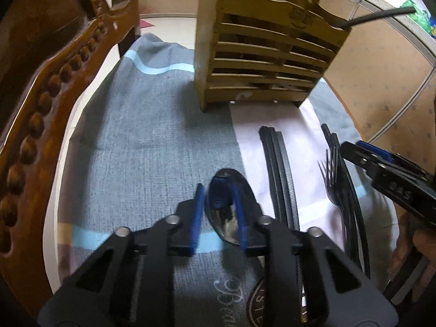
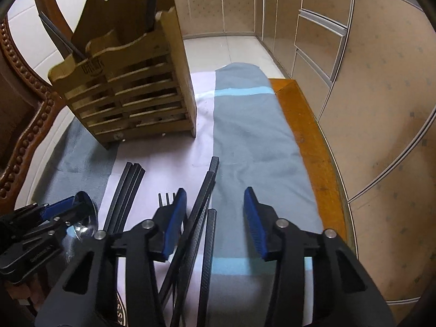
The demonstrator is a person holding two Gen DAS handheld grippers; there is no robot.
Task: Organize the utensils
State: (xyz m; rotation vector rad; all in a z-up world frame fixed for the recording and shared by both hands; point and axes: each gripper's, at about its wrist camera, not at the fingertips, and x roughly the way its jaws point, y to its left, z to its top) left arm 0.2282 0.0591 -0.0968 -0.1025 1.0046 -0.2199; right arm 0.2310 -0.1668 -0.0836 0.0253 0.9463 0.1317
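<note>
A wooden slatted utensil holder (image 1: 261, 51) stands on the cloth-covered table; it also shows in the right wrist view (image 2: 128, 87) with a black handle sticking out of it. My left gripper (image 1: 218, 215) is open just above a shiny spoon (image 1: 231, 207), whose bowl lies between the blue pads. Black chopsticks (image 1: 278, 169) and black forks (image 1: 338, 179) lie to its right. My right gripper (image 2: 215, 220) is open over black chopsticks (image 2: 201, 218) and a fork (image 2: 166, 200). Another chopstick bundle (image 2: 125, 193) lies to the left.
A carved wooden chair back (image 1: 49, 103) stands close on the left. The grey and blue cloth (image 2: 245, 141) covers the table, whose orange wooden edge (image 2: 308, 136) shows on the right. Beige kitchen cabinets (image 2: 354, 68) are beyond it.
</note>
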